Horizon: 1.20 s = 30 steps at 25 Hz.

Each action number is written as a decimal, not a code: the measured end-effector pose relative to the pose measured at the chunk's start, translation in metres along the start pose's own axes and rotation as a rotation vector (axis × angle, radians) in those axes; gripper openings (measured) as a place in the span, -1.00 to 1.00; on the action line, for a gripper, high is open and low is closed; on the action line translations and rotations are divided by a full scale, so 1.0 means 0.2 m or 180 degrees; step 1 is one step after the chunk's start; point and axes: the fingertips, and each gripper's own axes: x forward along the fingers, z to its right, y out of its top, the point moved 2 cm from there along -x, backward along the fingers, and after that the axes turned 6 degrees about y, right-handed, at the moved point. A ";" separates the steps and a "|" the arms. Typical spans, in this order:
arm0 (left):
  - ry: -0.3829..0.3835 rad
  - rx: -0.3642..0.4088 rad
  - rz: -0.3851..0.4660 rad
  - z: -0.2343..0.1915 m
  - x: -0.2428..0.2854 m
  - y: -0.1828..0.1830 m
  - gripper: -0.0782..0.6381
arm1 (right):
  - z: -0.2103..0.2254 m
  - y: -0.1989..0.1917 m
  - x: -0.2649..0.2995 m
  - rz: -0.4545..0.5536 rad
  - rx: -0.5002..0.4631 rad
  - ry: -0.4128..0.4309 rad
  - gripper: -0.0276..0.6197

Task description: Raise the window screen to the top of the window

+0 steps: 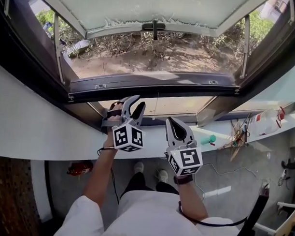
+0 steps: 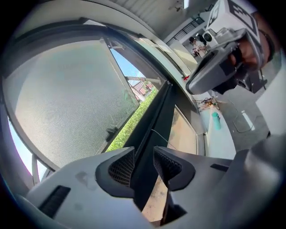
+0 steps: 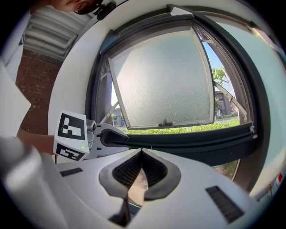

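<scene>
Your left gripper [image 1: 137, 104] is open and empty; your right gripper [image 1: 172, 124] is shut on nothing.
The screen's dark bar [image 1: 153, 84] lies side to side just above the left one, which looks nearer it.

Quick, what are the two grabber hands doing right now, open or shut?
Left grey gripper: open, jaws apart, holding nothing.
Right grey gripper: shut, jaws together, holding nothing.
</scene>
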 end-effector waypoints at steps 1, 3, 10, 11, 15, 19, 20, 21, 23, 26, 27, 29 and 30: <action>0.0009 0.0099 -0.0024 0.00 0.02 -0.01 -0.47 | 0.01 -0.01 0.00 -0.0016 0.0006 -0.0006 -0.94; 0.0032 0.0320 -0.0098 0.00 0.05 -0.03 -0.42 | 0.03 -0.03 0.01 -0.0053 0.0023 -0.0023 -0.94; 0.0115 0.0918 -0.0406 -0.01 0.16 -0.13 -0.39 | 0.10 -0.11 0.04 -0.0154 0.0114 -0.0073 -0.94; 0.0107 0.0968 -0.0421 -0.01 0.16 -0.14 -0.39 | 0.11 -0.12 0.04 -0.0158 0.0123 -0.0087 -0.94; 0.0175 0.1019 -0.0382 -0.01 0.17 -0.15 -0.39 | 0.18 -0.19 0.04 -0.0161 0.0214 -0.0143 -0.94; 0.0308 0.0979 -0.0363 -0.02 0.16 -0.14 -0.39 | 0.26 -0.34 0.03 -0.0239 0.0408 -0.0130 -0.94; 0.0300 0.0956 -0.0371 -0.02 0.16 -0.14 -0.39 | 0.28 -0.39 0.03 -0.0266 0.0460 -0.0111 -0.94; 0.0280 0.0920 -0.0376 -0.02 0.16 -0.13 -0.40 | 0.31 -0.44 0.03 -0.0288 0.0525 -0.0080 -0.94; 0.0261 0.0857 -0.0381 -0.03 0.16 -0.13 -0.40 | 0.34 -0.55 0.04 -0.0312 0.0691 0.0016 -0.94; 0.0349 0.0845 -0.0399 -0.02 0.16 -0.13 -0.40 | 0.36 -0.73 0.07 -0.0319 0.1038 0.0160 -0.94; 0.0375 0.0835 -0.0397 -0.02 0.16 -0.13 -0.40 | 0.37 -0.79 0.08 -0.0313 0.1161 0.0199 -0.94; 0.0397 0.0808 -0.0380 -0.01 0.17 -0.13 -0.40 | 0.37 -0.89 0.12 -0.0311 0.1330 0.0251 -0.88; 0.0403 0.0798 -0.0375 -0.02 0.17 -0.13 -0.40 | 0.37 -0.94 0.15 -0.0334 0.1368 0.0258 -0.81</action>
